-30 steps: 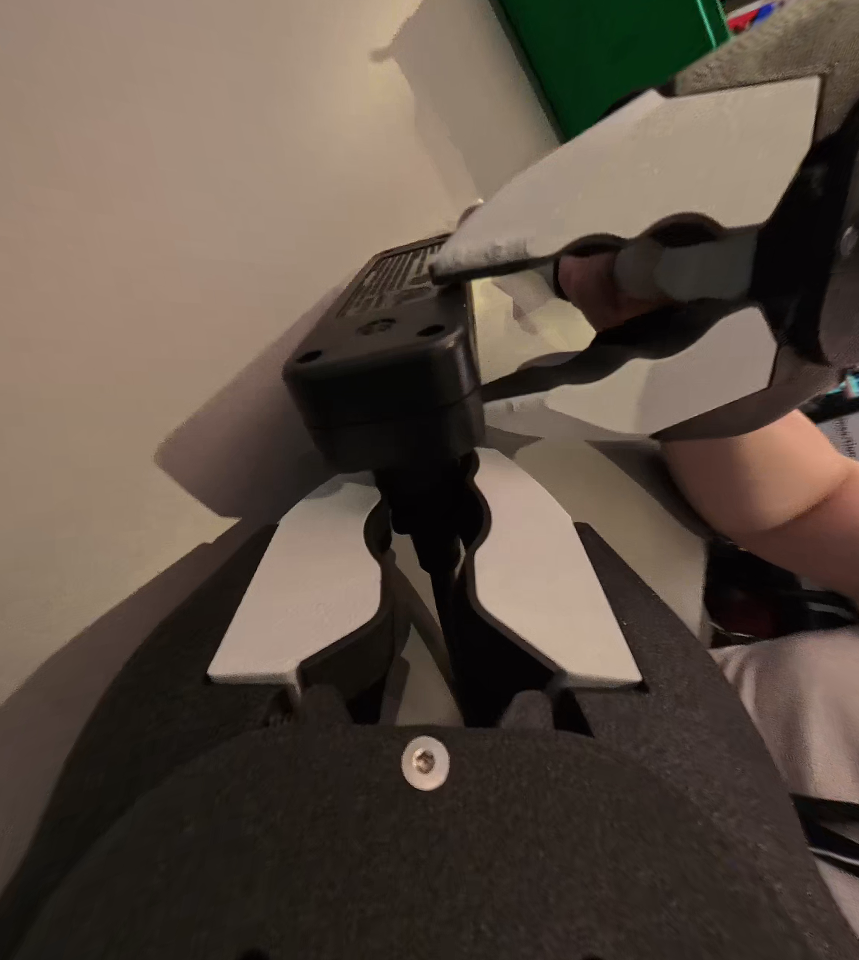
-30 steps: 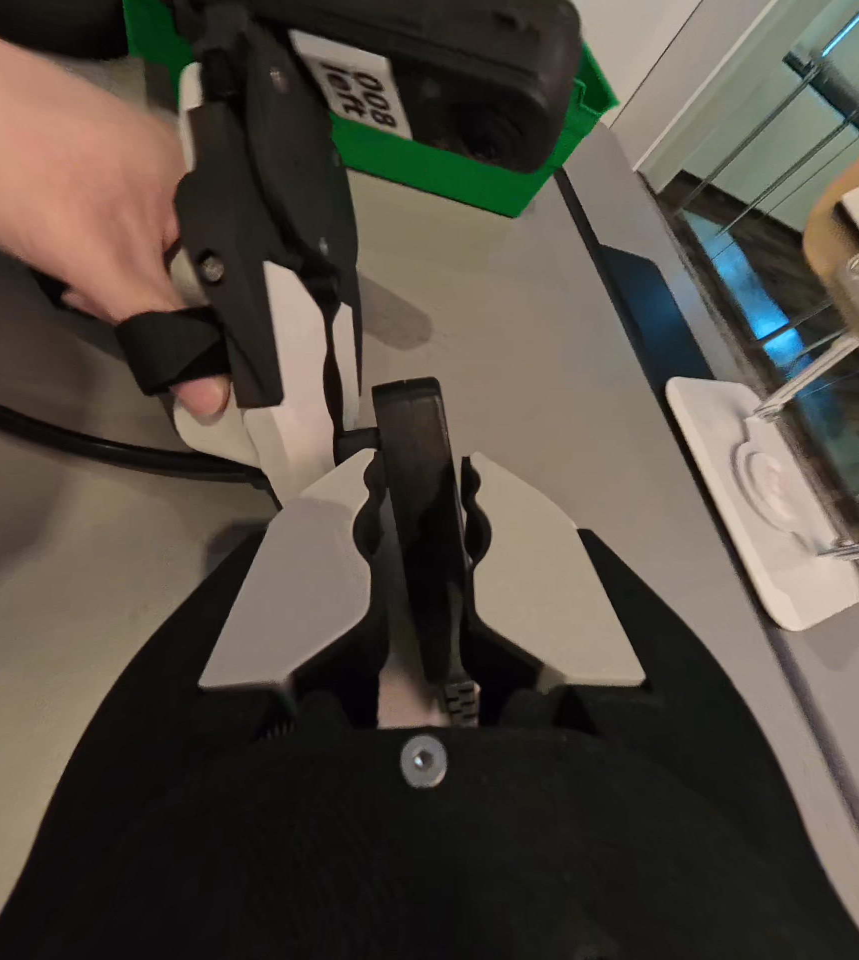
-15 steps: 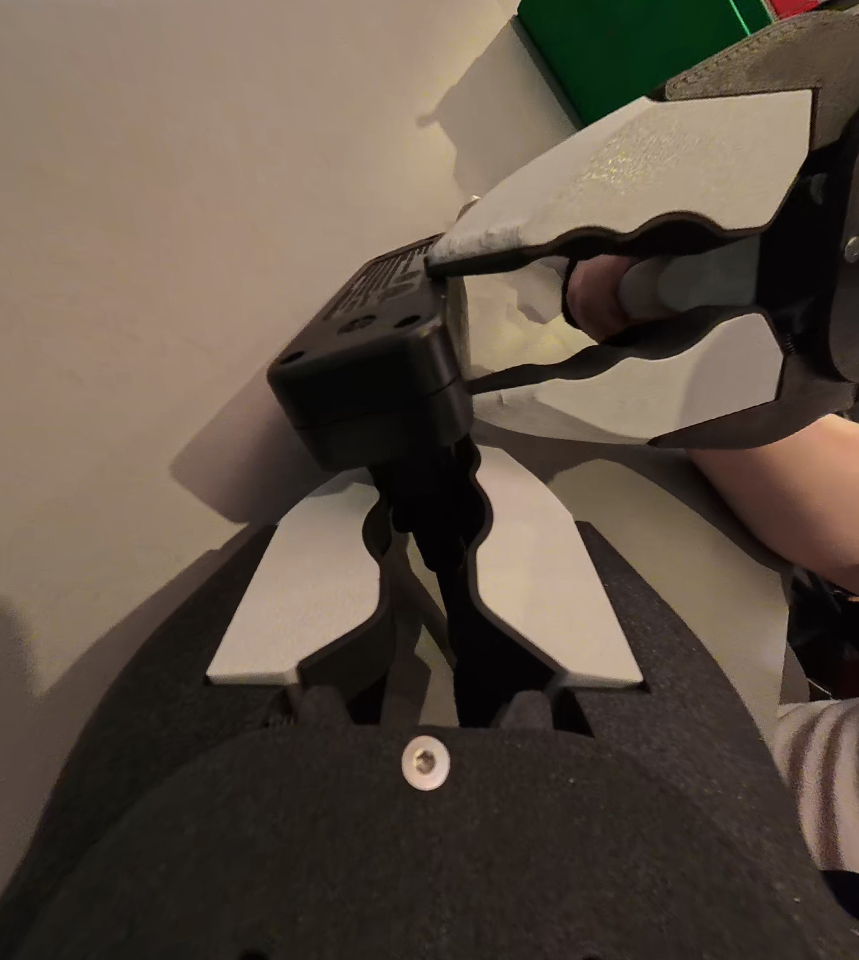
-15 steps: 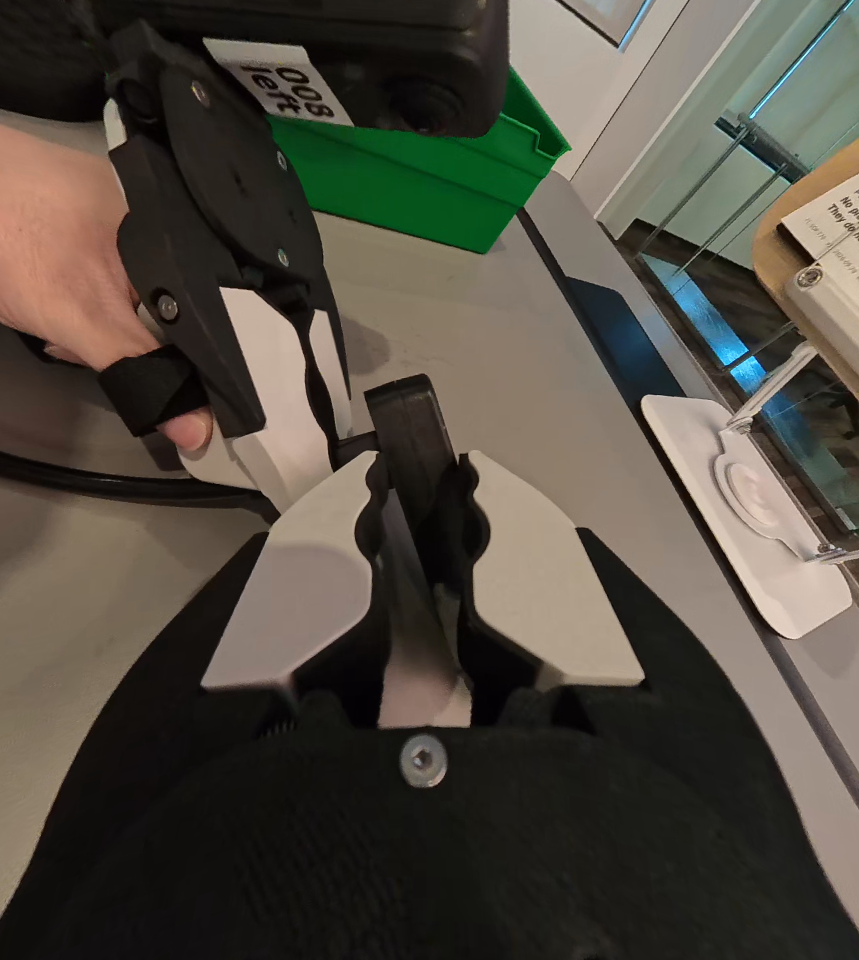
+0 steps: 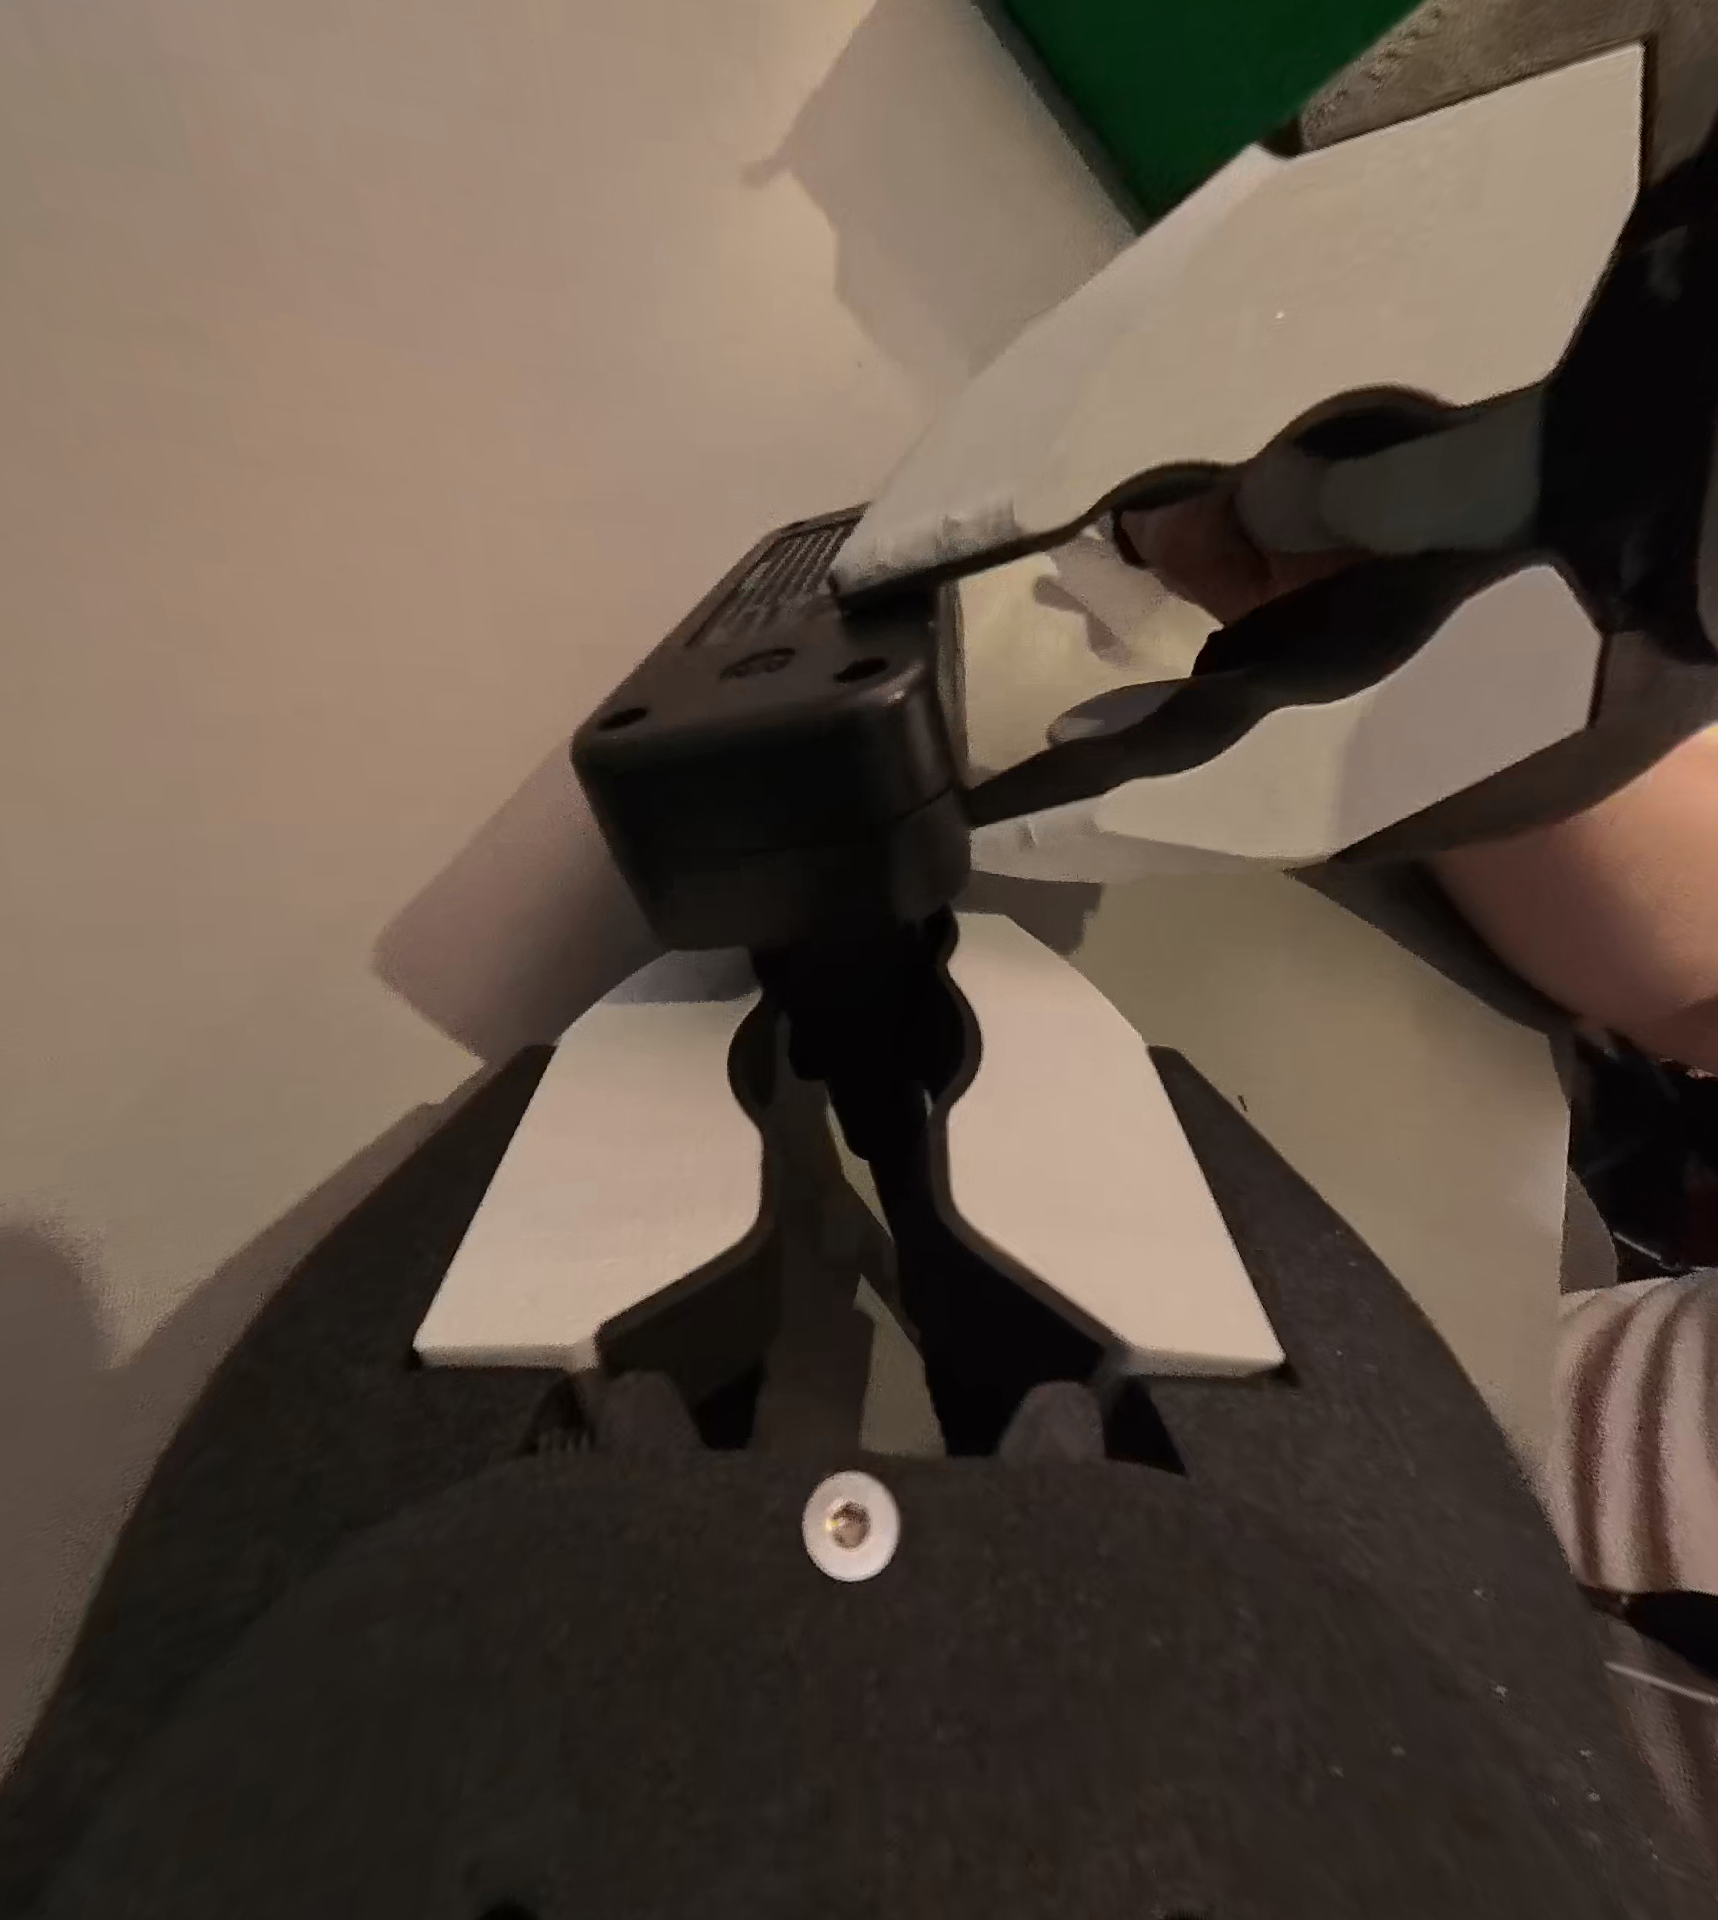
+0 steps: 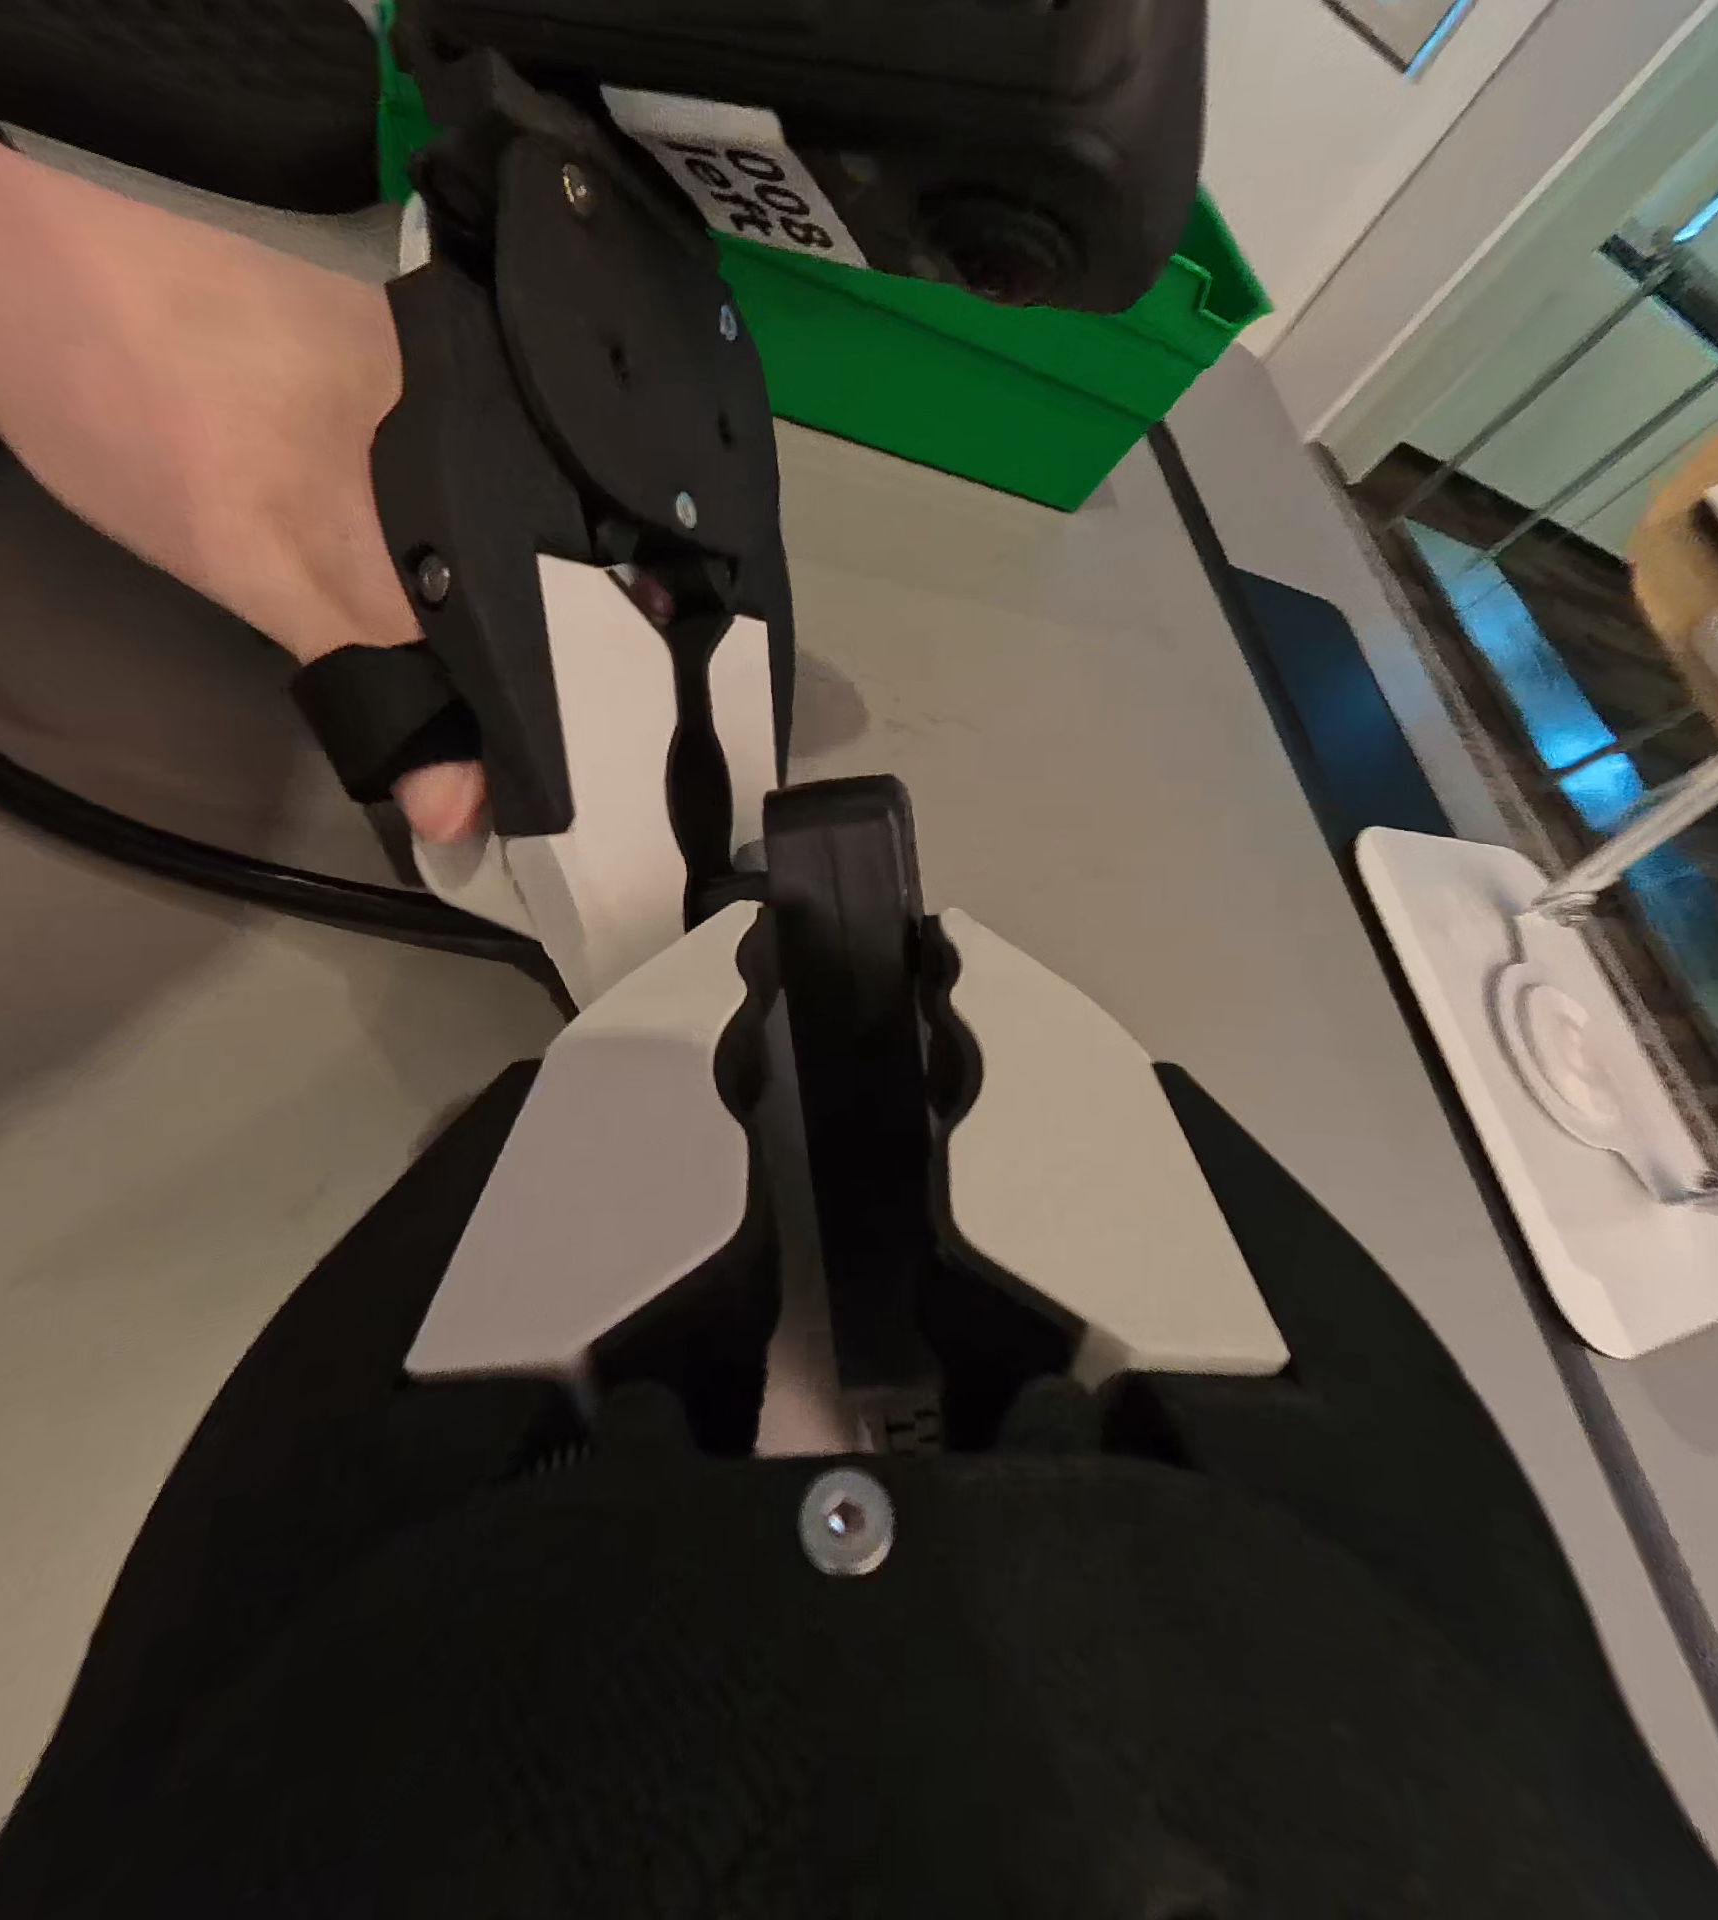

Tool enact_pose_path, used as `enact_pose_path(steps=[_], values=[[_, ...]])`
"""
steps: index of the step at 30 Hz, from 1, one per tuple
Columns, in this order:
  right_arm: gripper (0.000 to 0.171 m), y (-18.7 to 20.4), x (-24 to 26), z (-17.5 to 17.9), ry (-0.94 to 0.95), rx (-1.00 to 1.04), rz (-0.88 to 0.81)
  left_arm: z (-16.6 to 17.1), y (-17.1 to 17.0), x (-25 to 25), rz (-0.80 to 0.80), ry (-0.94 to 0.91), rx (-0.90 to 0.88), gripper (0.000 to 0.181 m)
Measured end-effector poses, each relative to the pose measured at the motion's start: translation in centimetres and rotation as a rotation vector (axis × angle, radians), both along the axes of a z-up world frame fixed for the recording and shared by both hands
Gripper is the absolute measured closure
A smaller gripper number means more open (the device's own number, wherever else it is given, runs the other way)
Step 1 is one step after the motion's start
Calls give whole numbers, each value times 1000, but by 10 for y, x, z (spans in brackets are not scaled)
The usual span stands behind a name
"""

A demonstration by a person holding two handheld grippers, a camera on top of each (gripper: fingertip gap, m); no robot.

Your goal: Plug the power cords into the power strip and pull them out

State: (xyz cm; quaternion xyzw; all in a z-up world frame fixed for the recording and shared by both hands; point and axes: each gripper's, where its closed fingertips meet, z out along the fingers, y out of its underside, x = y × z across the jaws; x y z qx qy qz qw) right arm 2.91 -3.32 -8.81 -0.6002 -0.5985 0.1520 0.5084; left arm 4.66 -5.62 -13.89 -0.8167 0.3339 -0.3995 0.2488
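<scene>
We see the left gripper (image 5: 855,997) closed on the ribbed black strain-relief neck of a thick black power cord (image 5: 902,1164), right where that neck enters the flat black rectangular power strip (image 5: 772,779). The cord runs back between the white fingers (image 5: 616,1174) toward the camera.

The right gripper (image 6: 844,935) is clamped across the thin sides of the same strip (image 6: 839,997), which stands edge-on between its white fingers (image 6: 1094,1143). From the left wrist view its tips pinch the strip's labelled face and underside near one corner. So the strip is held clear of the pale grey table (image 6: 159,1195) by both tools at once, with a shadow beneath it.

A person's hand (image 6: 180,416) grips the left tool's black handle, and the cord (image 6: 138,842) trails off leftward over the tabletop. We cannot tell whether any plug sits in a socket; the socket face is hidden.

Ahead, a green plastic bin (image 6: 948,364) sits toward the far end of the table. To the right, the table edge runs close by, with a white flat plate (image 6: 1520,1143) beside it. The tabletop left of the grippers lies open.
</scene>
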Motion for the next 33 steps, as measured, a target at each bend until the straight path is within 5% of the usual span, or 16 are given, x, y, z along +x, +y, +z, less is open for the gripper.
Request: enact_pose_path(steps=[21,26,33], values=[[144,8,-3,-1,71,-12,-69,-6,12,-5,79,128,125,157],[143,13,-6,-2,62,-93,-105,-5,14,-7,85,85,52,158],[155,23,-17,1,53,67,-255,1,24,-11,125,-57,-85,158]])
